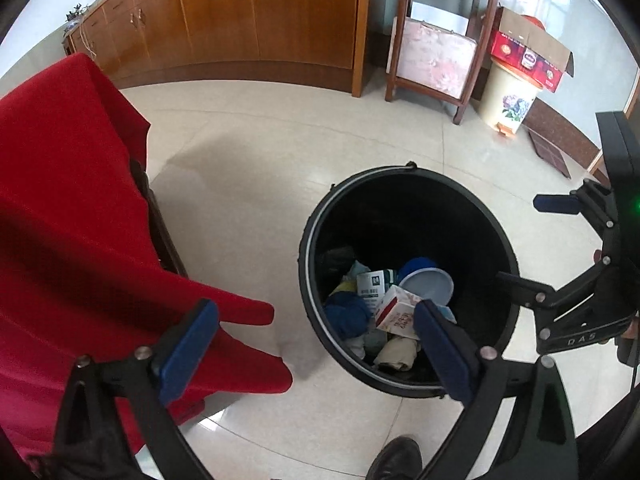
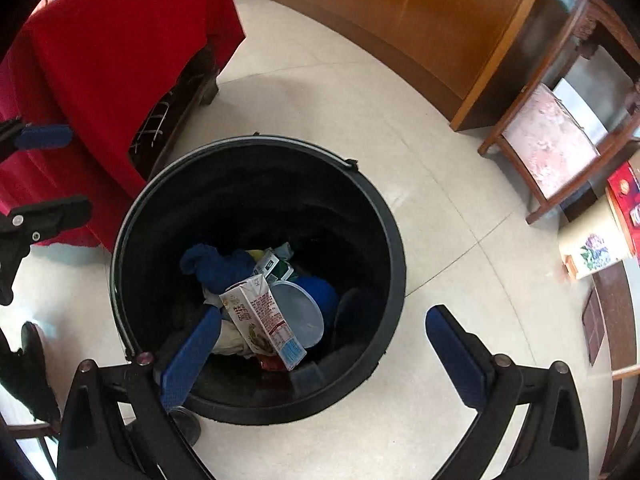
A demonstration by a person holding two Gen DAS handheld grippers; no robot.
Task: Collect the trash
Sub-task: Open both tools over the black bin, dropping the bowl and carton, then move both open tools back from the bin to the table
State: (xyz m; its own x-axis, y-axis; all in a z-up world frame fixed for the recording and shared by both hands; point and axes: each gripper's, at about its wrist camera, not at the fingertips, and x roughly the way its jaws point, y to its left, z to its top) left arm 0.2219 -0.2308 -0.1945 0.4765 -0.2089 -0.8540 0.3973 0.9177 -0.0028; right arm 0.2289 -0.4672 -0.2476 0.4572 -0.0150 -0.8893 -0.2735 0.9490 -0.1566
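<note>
Both wrist views steeply downward from close above, left and right, onto one shared black bin (image 1: 408, 276) (image 2: 256, 280)

Black bin (image 2: 384, 216) — red cloth (image 2: 120, 40), cream floral pail (image 1: 510, 98).

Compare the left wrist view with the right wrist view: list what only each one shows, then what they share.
Only the left wrist view: the open cardboard box atop the cream pedal bin, and a dark shoe.

Only the right wrist view: the wire rack under the red cloth.

Both: the black trash bin holding a milk carton, blue cloth and plastic lid; wooden cabinets; both grippers, left and right, open and empty.
</note>
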